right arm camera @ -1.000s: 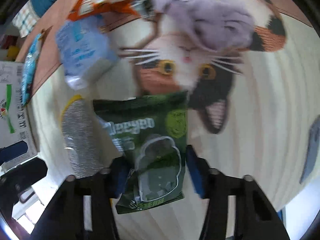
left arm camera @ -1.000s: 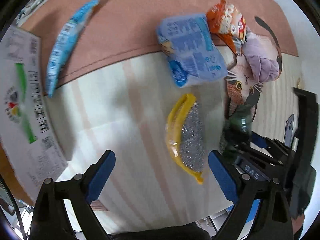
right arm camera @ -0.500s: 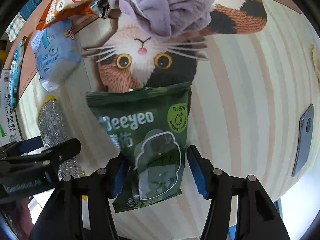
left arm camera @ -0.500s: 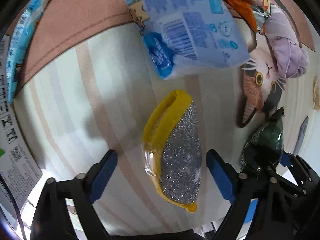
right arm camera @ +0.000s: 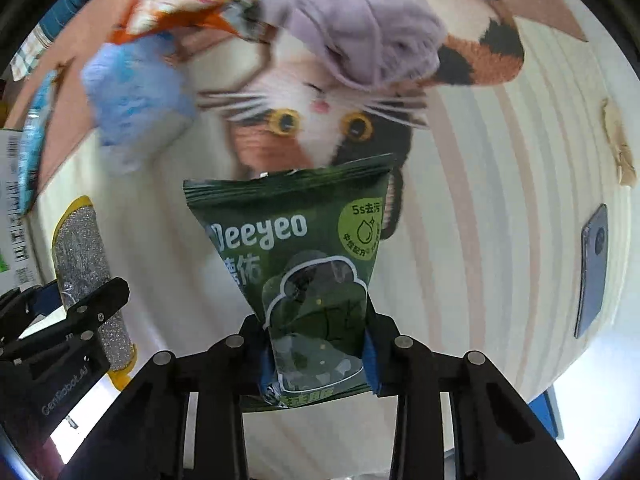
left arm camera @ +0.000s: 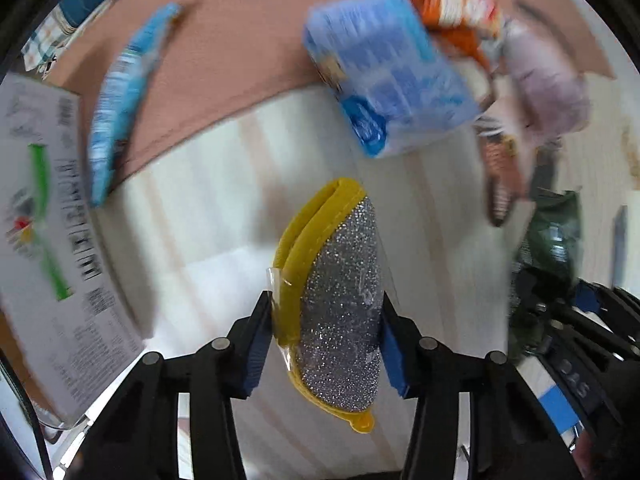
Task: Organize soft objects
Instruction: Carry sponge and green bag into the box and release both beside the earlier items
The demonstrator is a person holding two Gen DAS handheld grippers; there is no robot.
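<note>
My left gripper (left arm camera: 324,332) is shut on a yellow-and-silver scouring sponge (left arm camera: 336,292) and holds it above the striped mat. The sponge also shows in the right wrist view (right arm camera: 80,264), with the left gripper's black body at the lower left. My right gripper (right arm camera: 316,356) is shut on a green Deeyeo pouch (right arm camera: 296,248), held upright over the cat picture. The pouch shows at the right of the left wrist view (left arm camera: 554,232). A blue-and-white soft pack (left arm camera: 392,72), an orange snack bag (left arm camera: 460,4) and a lilac cloth (right arm camera: 352,32) lie together at the far side.
A long blue packet (left arm camera: 120,104) lies on the pink strip at the left. A white printed carton (left arm camera: 36,216) stands at the left edge. A phone (right arm camera: 594,272) lies at the mat's right edge. The cat-print mat (right arm camera: 500,200) covers the table.
My left gripper has closed on the sponge and lifted it off the mat. My right gripper still holds the green pouch and has shifted slightly.
</note>
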